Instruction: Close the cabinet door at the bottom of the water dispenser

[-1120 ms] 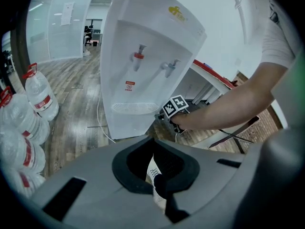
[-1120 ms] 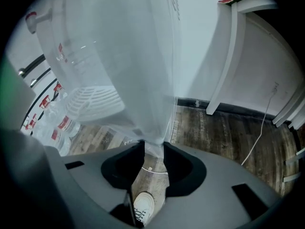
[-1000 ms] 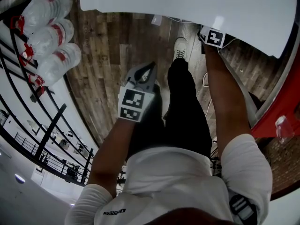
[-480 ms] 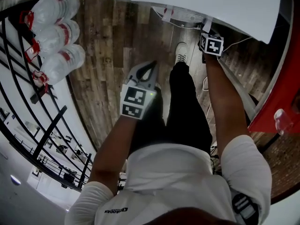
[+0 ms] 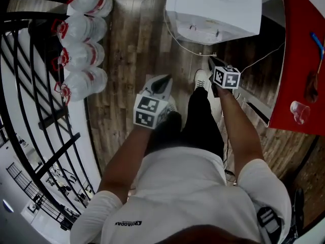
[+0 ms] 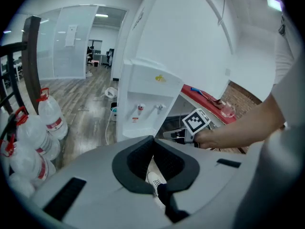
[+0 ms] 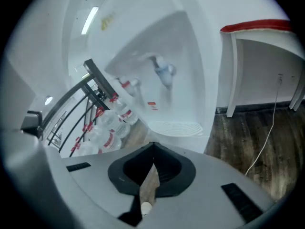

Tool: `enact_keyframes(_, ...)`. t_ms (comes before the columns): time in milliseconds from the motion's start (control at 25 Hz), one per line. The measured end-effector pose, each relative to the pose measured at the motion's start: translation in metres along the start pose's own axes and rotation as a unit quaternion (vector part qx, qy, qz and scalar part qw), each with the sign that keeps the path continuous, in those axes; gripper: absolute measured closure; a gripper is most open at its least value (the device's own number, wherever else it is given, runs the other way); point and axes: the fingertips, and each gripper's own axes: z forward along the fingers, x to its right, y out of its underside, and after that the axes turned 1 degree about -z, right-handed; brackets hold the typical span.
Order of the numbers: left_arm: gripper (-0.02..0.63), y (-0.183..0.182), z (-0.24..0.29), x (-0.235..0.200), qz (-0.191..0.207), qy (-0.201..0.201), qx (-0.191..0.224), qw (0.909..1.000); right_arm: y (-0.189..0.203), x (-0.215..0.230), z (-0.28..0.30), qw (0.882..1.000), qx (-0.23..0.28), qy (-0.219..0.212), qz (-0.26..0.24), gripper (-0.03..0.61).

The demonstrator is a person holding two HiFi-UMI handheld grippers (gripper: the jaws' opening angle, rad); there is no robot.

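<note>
The white water dispenser (image 5: pixel 213 9) stands at the top of the head view, seen from above; its taps and drip tray (image 6: pixel 138 125) face me in the left gripper view. The bottom cabinet door is hidden behind the gripper bodies in every view. My left gripper (image 5: pixel 165 79) hangs over the wooden floor, well short of the dispenser, jaws shut and empty (image 6: pixel 152 138). My right gripper (image 5: pixel 211 61) is just in front of the dispenser's base, clear of it. Its jaws have just closed with nothing between them (image 7: pixel 153 145).
Several large water bottles (image 5: pixel 81 50) lie along a black railing (image 5: pixel 30 85) on the left. A red table (image 5: pixel 299 60) with a clear cup (image 5: pixel 299 111) stands on the right. A white cable (image 5: pixel 188 47) runs across the floor by the dispenser. The person's white shoe (image 5: pixel 201 79) is between the grippers.
Both grippers have lifted and drawn back from the dispenser, which now looks smaller and farther off. The right gripper, earlier at the white front's edge, is now clear of it.
</note>
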Motion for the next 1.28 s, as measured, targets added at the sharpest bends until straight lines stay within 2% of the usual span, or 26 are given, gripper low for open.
enact_keyframes(280,0.617,-0.002,-0.084,0.021,0.033,0.016,0.026,0.9990,0.002,-0.156,-0.109,0.992,0.023,-0.120,-0.016,0.555)
enact_keyframes(400,0.617,-0.007,-0.115,0.030,0.045,0.026,0.052,0.9973,-0.009,-0.201,-0.162,0.989,0.060,-0.131,-0.020,0.555)
enact_keyframes(520,0.617,-0.024,-0.144,0.040,0.041,0.039,0.064,0.9964,-0.036,-0.229,-0.214,0.986,0.094,-0.134,-0.015,0.555)
enact_keyframes(640,0.617,-0.046,-0.161,0.057,0.045,0.060,0.076,0.9943,-0.059,-0.249,-0.258,0.981,0.115,-0.152,-0.026,0.555)
enact_keyframes(800,0.617,-0.061,-0.168,0.088,0.070,0.069,0.110,0.9890,-0.057,-0.257,-0.300,0.971,0.148,-0.179,-0.054,0.555)
enact_keyframes(1040,0.617,-0.069,-0.188,0.110,0.072,0.066,0.148,0.9842,-0.053,-0.268,-0.348,0.966,0.173,-0.170,-0.085,0.555)
enact_keyframes(1280,0.617,-0.071,-0.212,0.164,0.068,0.057,0.186,0.9785,-0.031,-0.258,-0.420,0.958,0.209,-0.154,-0.121,0.556)
